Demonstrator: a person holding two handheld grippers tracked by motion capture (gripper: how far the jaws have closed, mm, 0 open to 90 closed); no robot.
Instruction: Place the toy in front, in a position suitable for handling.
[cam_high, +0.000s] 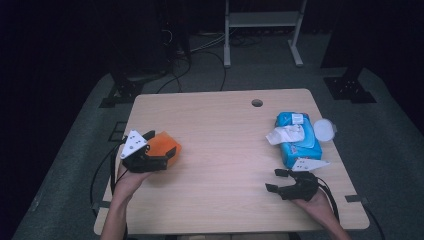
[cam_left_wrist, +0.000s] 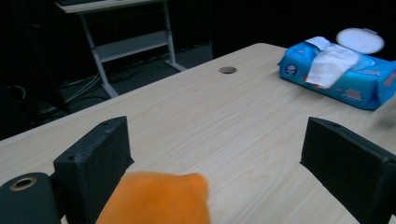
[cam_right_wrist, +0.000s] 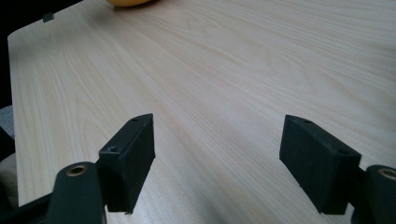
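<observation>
An orange soft-looking object (cam_high: 164, 142) (cam_left_wrist: 159, 198) lies on the wooden table (cam_high: 225, 150) at its left side. My left gripper (cam_high: 161, 144) (cam_left_wrist: 215, 140) is open, its jaws standing wide on either side of the orange object with gaps showing. A person's hand holds it from below. At the front right, my right gripper (cam_high: 273, 180) (cam_right_wrist: 217, 135) is open over bare wood with nothing between its jaws. The orange object's edge (cam_right_wrist: 128, 2) peeks in at the top of the right gripper view.
A blue pack of wet wipes (cam_high: 299, 145) (cam_left_wrist: 355, 79) lies at the right, a white wipe (cam_high: 286, 134) sticking out and its round lid (cam_high: 325, 129) flipped open. A cable hole (cam_high: 257, 103) (cam_left_wrist: 227, 70) sits near the far edge. Dark floor, cables and a white frame lie beyond.
</observation>
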